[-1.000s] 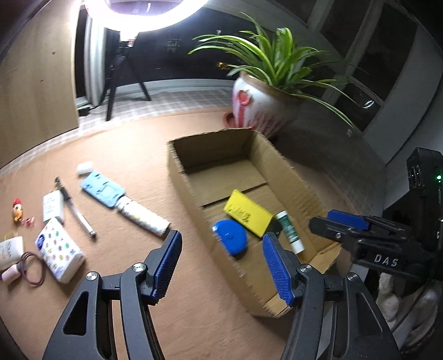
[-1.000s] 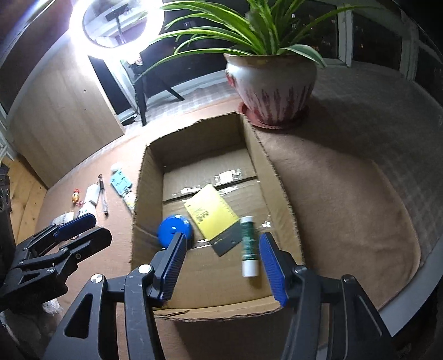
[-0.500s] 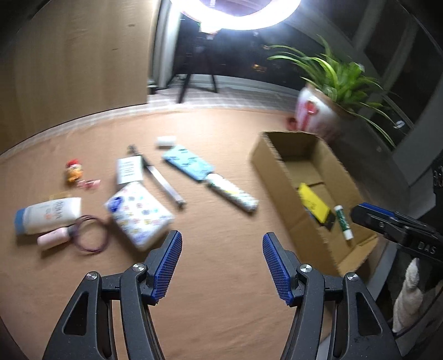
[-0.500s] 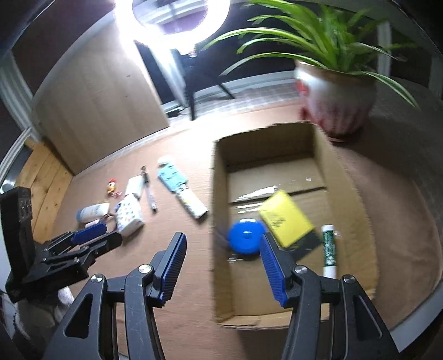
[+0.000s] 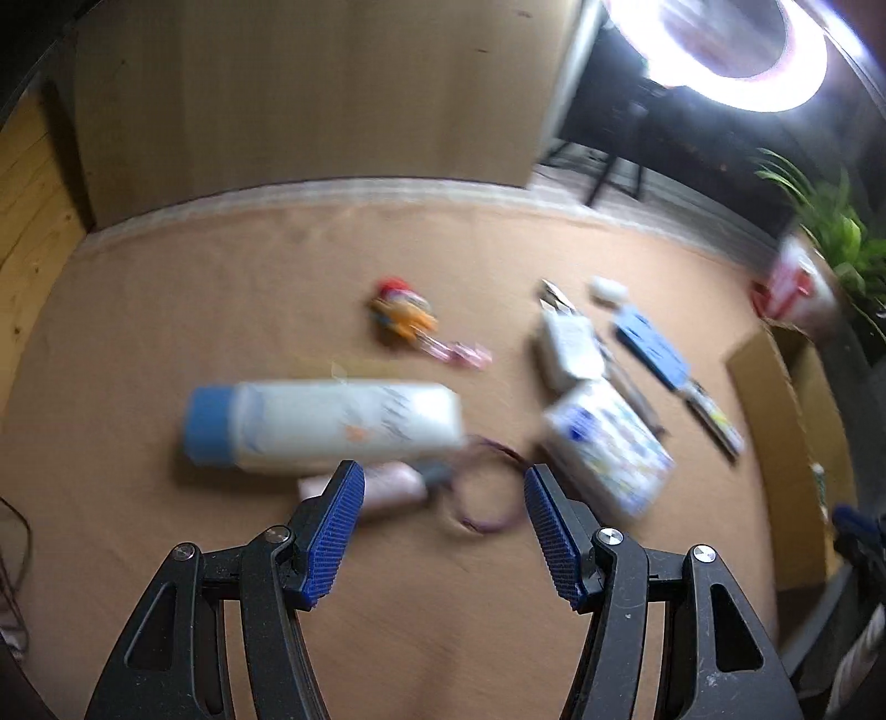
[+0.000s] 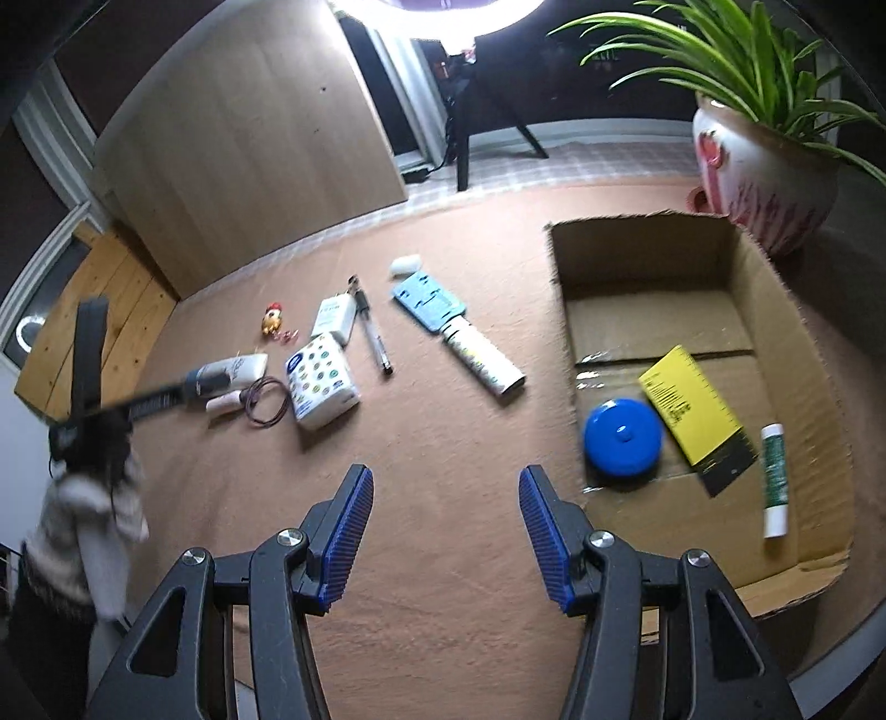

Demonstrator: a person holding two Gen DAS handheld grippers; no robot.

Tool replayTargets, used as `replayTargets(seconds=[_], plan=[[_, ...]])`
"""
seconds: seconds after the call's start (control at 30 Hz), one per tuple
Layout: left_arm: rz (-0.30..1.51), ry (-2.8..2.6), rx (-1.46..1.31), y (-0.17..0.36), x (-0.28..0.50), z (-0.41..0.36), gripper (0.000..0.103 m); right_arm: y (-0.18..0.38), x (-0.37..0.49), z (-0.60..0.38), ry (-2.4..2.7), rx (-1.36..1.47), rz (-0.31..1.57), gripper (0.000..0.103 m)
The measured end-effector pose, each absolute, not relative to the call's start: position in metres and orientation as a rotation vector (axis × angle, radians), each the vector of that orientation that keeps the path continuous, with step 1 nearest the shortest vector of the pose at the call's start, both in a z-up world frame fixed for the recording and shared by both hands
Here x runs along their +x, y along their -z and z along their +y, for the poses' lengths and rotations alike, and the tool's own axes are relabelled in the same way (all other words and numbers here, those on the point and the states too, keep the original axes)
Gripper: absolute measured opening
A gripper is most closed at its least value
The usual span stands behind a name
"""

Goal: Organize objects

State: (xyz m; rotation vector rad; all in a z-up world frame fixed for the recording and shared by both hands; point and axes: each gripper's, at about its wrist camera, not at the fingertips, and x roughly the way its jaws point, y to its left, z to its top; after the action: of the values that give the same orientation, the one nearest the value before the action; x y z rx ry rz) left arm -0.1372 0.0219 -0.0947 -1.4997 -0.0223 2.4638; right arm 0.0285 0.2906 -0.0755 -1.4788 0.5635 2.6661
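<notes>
My left gripper is open and empty, just short of a white bottle with a blue cap, a small pink tube and a purple hair tie. A dotted tissue pack lies to its right. My right gripper is open and empty above bare mat, left of the cardboard box. The box holds a blue disc, a yellow card and a green-and-white stick. The left gripper shows blurred in the right wrist view, by the bottle.
On the brown mat lie a chicken toy, a white packet, a pen, a blue case, a white tube and a small white piece. A potted plant stands behind the box. A ring light stands at the back.
Both grippers have swung left, away from the box. The left one has come close to the bottle, pink tube and hair tie. Both stay open and empty.
</notes>
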Motion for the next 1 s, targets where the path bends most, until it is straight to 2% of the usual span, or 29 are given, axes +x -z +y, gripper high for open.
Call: replayTargets(seconds=[0.3, 0.47, 0.8, 1.0], plan=[[0.102, -2.425, -1.579, 0.106, -0.201, 0.007, 0.063, 0.083, 0.032, 0.284, -2.634, -1.502, 0.582, 0.051], [0.094, -2.413, -1.658, 0.122, -0.222, -0.007, 0.063, 0.085, 0.034, 0.282, -2.627, -1.506, 0.589, 0.051], [0.044, -2.329, -1.675, 0.136, -0.186, -0.012, 0.063, 0.090, 0.022, 0.269, -2.649, -1.553, 0.584, 0.051], [0.107, -2.355, -1.630, 0.139, -0.143, -0.007, 0.060, 0.092, 0.014, 0.251, -2.682, -1.595, 0.564, 0.051]])
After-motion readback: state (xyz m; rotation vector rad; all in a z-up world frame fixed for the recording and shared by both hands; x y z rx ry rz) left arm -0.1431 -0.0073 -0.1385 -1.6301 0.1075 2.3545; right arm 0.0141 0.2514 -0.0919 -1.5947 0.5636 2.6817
